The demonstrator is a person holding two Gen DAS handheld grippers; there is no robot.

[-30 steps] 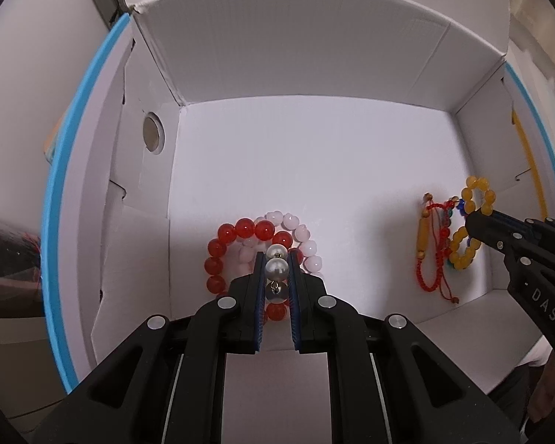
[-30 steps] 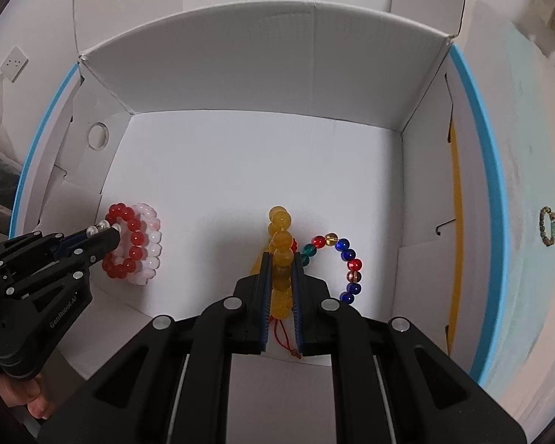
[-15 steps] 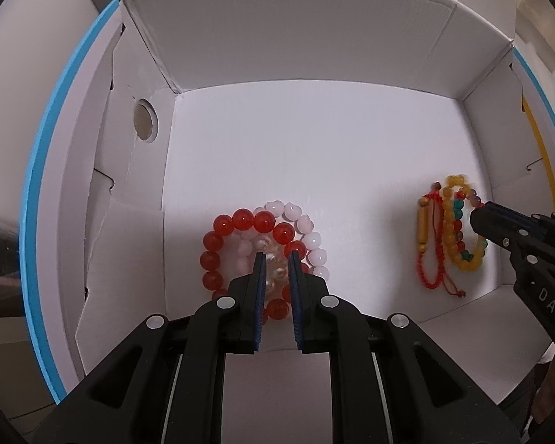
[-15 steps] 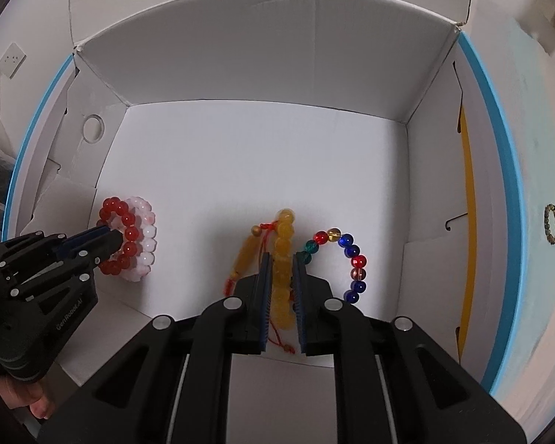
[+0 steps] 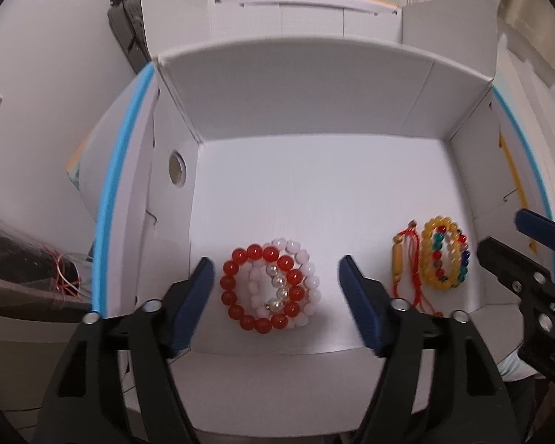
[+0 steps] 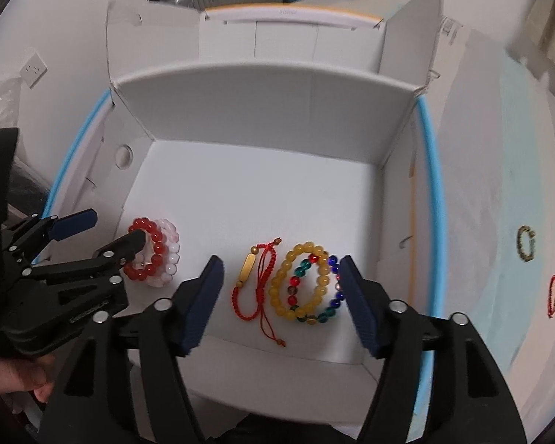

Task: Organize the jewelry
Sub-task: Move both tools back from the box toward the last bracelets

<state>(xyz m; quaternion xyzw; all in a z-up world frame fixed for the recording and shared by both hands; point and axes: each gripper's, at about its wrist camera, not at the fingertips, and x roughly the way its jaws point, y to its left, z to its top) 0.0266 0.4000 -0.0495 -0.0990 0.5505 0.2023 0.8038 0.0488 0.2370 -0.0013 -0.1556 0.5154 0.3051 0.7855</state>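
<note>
Both grippers have let go — the left gripper gapes above the pearls, the right gripper above the yellow beads. Both strands now lie in the box; two bracelets wait outside, right of the right gripper.

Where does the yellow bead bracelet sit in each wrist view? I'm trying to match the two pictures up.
Left wrist view: the yellow bead bracelet lies at the far right of the box floor, just right of the red cord bracelet.
Right wrist view: the yellow bead bracelet lies low and centre, inside the open right gripper.
Shared landmark: the red cord bracelet, directly on its left in both.
</note>
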